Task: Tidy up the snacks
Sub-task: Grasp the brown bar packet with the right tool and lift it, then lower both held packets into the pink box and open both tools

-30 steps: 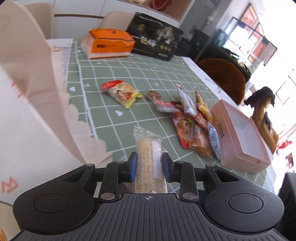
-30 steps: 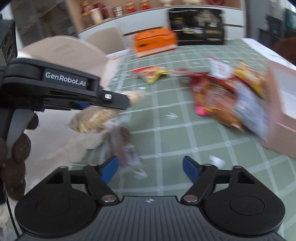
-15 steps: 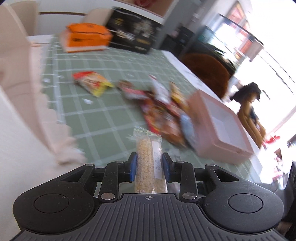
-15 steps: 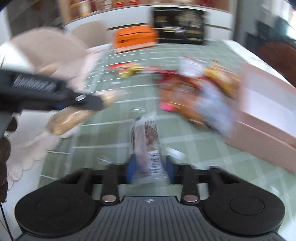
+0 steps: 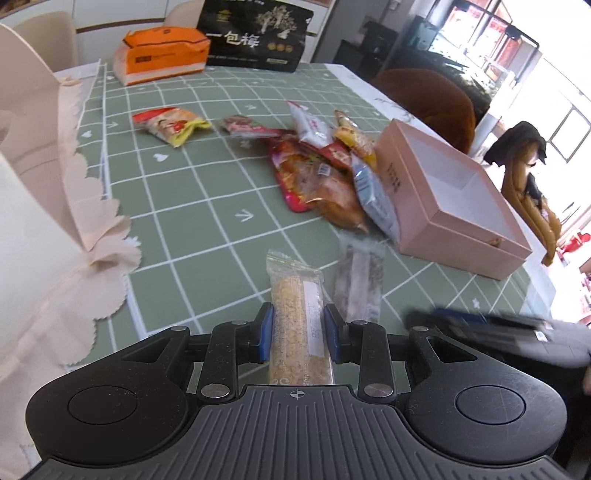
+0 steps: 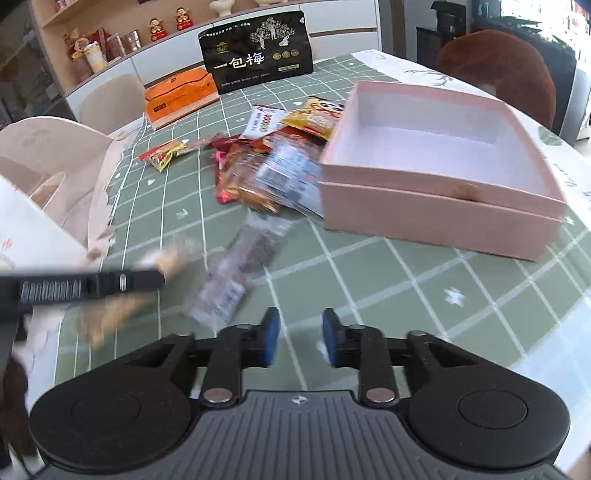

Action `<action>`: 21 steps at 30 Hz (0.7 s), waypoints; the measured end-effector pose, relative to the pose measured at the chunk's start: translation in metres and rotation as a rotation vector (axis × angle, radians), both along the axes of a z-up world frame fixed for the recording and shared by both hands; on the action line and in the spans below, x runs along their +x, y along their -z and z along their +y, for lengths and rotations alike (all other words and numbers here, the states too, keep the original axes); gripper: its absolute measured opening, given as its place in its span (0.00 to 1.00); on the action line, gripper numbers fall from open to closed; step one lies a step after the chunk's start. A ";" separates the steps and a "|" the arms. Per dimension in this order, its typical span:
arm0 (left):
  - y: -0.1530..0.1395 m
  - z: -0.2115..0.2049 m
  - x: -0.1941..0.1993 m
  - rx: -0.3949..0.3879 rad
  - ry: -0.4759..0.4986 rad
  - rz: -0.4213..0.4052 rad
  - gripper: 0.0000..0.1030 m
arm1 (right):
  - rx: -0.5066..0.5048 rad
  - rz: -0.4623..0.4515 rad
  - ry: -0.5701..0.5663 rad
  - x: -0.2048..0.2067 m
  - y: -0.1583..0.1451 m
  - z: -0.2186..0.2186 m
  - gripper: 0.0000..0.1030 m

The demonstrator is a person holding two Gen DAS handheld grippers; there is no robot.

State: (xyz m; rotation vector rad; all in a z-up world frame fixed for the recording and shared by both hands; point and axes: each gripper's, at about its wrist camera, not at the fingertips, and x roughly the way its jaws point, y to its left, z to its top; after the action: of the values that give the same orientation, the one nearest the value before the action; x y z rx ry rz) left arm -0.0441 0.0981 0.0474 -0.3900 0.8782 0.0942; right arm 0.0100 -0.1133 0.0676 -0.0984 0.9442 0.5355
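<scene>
My left gripper (image 5: 298, 336) is shut on a golden grain bar in clear wrap (image 5: 298, 325), held above the green checked tablecloth (image 5: 207, 206). A dark bar in clear wrap (image 6: 240, 266) lies blurred on the cloth left of and ahead of my right gripper (image 6: 298, 339), whose fingers stand partly apart with nothing between them. The dark bar also shows in the left wrist view (image 5: 360, 284). An open pink box (image 6: 436, 166) sits at right, empty inside. A pile of snack packets (image 6: 273, 162) lies against its left side.
An orange tissue pack (image 5: 162, 55) and a black bag with gold print (image 5: 255, 33) stand at the table's far end. A red-yellow packet (image 5: 170, 123) lies alone. A pale scalloped paper bag (image 5: 48, 184) fills the left. A brown chair (image 6: 498, 70) is at far right.
My right gripper held the dark bar half a second ago; now its jaws have parted and the bar lies on the cloath ahead. Both grippers moved right toward the pink box.
</scene>
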 end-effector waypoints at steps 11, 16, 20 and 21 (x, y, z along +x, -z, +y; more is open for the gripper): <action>0.007 0.009 -0.006 -0.028 -0.012 0.020 0.32 | -0.089 -0.035 0.011 0.025 0.015 0.084 0.68; 0.005 0.001 -0.007 -0.032 0.025 0.020 0.32 | -0.140 -0.059 -0.016 0.015 0.016 0.073 0.35; -0.016 -0.013 -0.012 -0.045 0.065 -0.052 0.32 | -0.105 0.000 -0.011 -0.002 0.007 0.029 0.33; -0.026 -0.018 -0.011 -0.048 0.077 -0.082 0.32 | -0.101 0.001 0.000 -0.007 0.004 0.016 0.33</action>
State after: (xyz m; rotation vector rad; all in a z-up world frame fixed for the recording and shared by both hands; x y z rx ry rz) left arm -0.0552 0.0804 0.0733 -0.4018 0.8147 -0.0140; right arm 0.0025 -0.0977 0.0636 -0.1887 0.9721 0.4877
